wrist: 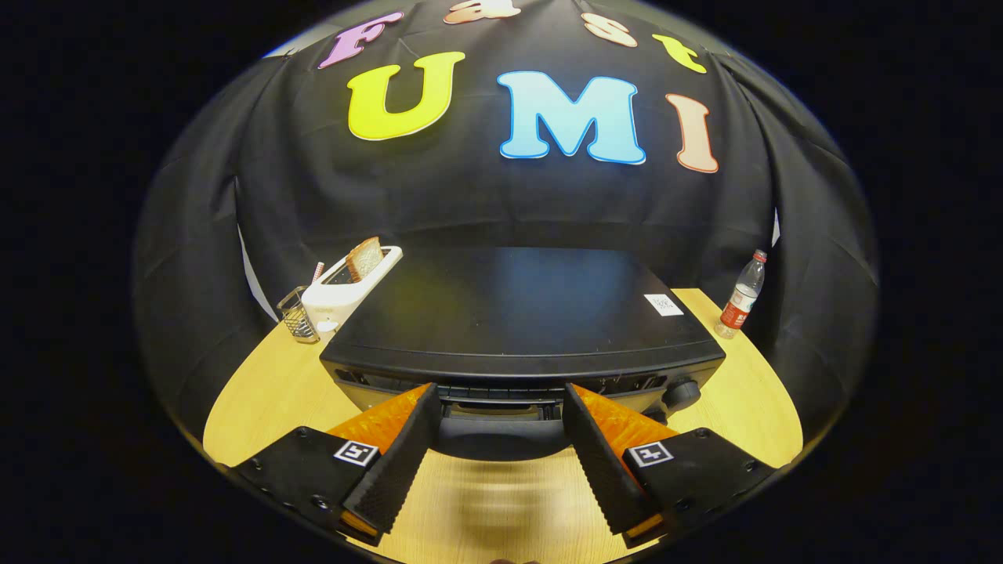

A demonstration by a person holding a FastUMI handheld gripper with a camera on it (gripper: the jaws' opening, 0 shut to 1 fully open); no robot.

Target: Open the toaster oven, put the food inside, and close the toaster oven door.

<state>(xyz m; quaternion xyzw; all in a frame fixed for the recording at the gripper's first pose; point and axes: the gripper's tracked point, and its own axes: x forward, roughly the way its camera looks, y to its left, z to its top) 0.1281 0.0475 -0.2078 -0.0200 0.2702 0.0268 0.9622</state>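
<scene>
Hand-held gripper (499, 403) spread wide, holding nothing, fingertips flanking the toaster oven (521, 329) door handle (501, 435)

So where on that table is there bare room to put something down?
Bare wood lies on the table in front of the toaster oven, just below the open gripper, and between the oven and the water bottle. The far corner with the white toaster and wire holder is crowded.
</scene>
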